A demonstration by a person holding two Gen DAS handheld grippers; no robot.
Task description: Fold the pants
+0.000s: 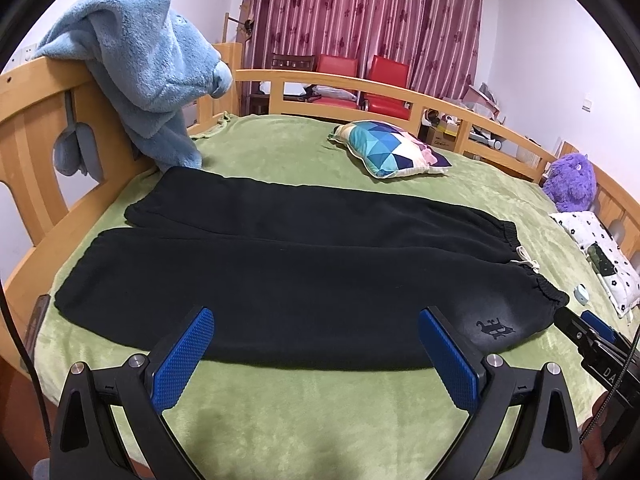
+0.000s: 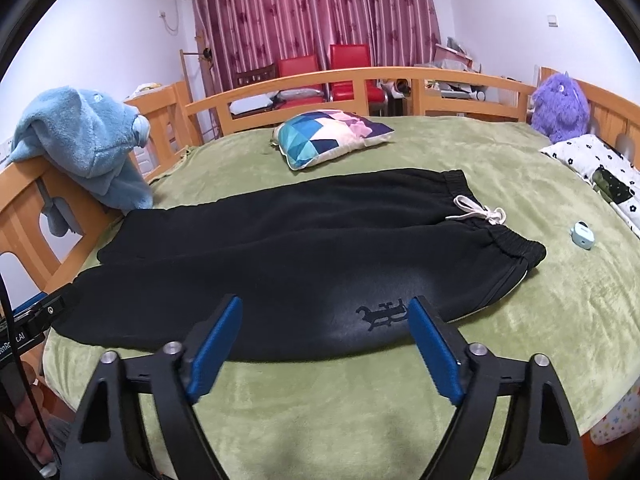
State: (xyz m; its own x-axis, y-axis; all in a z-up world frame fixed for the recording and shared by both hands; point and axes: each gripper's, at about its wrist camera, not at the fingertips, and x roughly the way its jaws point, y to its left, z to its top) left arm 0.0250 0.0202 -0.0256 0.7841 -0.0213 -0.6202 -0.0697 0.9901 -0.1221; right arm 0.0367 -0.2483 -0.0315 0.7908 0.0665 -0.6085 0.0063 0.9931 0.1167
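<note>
The black pants (image 1: 288, 264) lie flat on the green blanket (image 1: 320, 412) that covers the bed. The two legs lie side by side and point toward the blue fluffy robe (image 1: 136, 60). The top of the pants, with its stretchy band and a white string (image 2: 478, 213) tied in a bow, points toward the flowery pillow (image 2: 600, 168). A small dark picture (image 2: 382, 314) is printed on the pants near the band, on the side closest to the claws.

The left gripper (image 1: 316, 330) is wide open and grabs nothing. Its blue pads (image 1: 186, 360) sit over the near edge of the pants, about the middle of the closer leg. I cannot tell if they touch the cloth.

The right gripper (image 2: 324, 318) is open too and holds nothing. It sits at the near edge of the pants, right by the small dark picture.

Past the pants, a pillow with blue, white and pink triangles (image 2: 328, 136) lies on the blanket. A tiny light blue thing (image 2: 582, 235) sits on the blanket just beside the band of the pants. A purple fuzzy toy (image 2: 560, 102) sits in the far corner of the bed, next to the flowery pillow. The blue robe hangs over the wooden bed rail (image 1: 44, 92) at the leg end of the pants. Behind the bed stand red chairs (image 2: 324, 68) and a dark red curtain (image 2: 312, 8)
</note>
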